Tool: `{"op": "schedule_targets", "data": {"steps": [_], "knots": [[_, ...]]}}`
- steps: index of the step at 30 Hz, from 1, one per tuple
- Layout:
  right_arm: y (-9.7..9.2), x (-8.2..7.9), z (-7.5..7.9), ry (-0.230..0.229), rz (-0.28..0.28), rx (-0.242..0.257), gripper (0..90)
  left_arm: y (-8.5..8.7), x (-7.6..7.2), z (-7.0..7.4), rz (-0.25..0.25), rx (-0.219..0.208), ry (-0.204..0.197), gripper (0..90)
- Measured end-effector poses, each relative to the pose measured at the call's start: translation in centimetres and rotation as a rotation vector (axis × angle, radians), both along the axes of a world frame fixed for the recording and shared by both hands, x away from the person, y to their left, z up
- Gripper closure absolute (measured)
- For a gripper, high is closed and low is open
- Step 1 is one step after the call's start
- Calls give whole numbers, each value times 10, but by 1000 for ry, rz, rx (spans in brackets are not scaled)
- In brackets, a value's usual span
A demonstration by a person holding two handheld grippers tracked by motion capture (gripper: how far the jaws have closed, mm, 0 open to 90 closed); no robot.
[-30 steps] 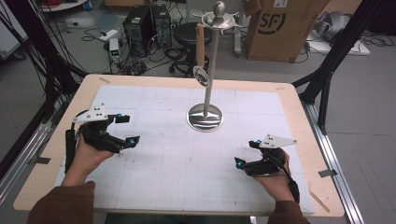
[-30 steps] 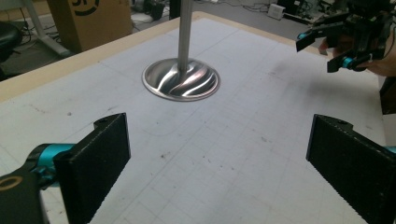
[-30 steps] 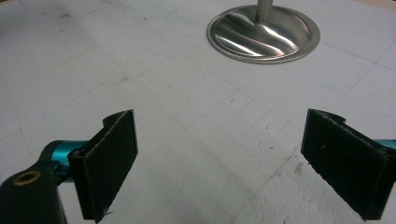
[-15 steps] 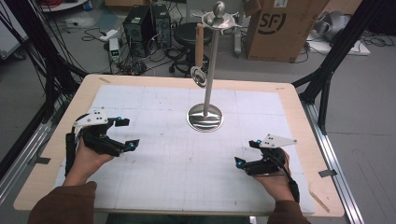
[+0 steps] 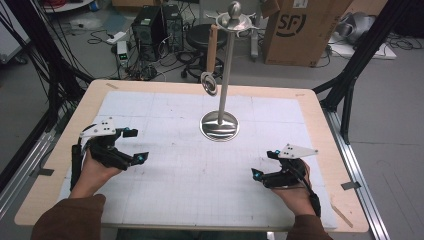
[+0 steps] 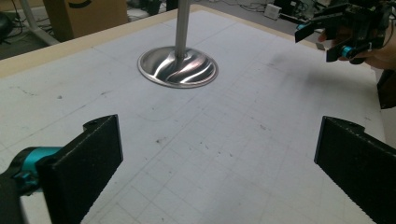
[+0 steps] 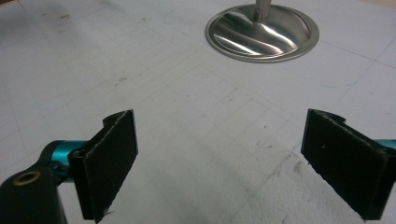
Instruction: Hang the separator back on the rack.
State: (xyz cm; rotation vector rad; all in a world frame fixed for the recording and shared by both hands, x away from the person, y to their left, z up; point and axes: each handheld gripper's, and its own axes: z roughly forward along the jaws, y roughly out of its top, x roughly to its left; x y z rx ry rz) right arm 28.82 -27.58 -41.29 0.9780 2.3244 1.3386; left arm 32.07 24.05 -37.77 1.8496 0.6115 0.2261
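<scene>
Two tongs rest low over the desk (image 5: 165,107): left tongs (image 5: 134,145), lower left, have just been opening, now wide and empty; right tongs (image 5: 263,164), lower right, gape empty. Steel stand (image 5: 220,125) stands upper centre.

Left gripper (image 5: 135,145) spreads its jaws a touch wider than a second ago, nothing between them, and the left hand (image 5: 95,167) nudges slightly across the white mat (image 5: 190,185).

The stand (image 5: 219,125) is glossy polished metal; the table (image 5: 320,107) edge looks like matt wood, its gridded sheet (image 5: 200,175) perhaps paper.
</scene>
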Motion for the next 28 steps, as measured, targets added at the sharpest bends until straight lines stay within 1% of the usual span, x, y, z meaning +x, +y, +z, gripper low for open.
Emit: {"op": "schedule_targets", "data": {"steps": [2,6,11,15,28], "knots": [[1,0,0,6,-3,-4,96,-1,0,-1,-6,4,-2,16],[1,-1,0,-1,1,-13,97,-2,-1,-1,-6,8,-1,16],[1,0,0,3,-1,-12,97,-1,-1,-1,-6,15,-2,16],[2,0,-1,10,-3,-12,96,0,-1,-2,2,11,3,16],[2,1,-1,6,2,-11,96,1,0,-5,6,19,13,16]]}}
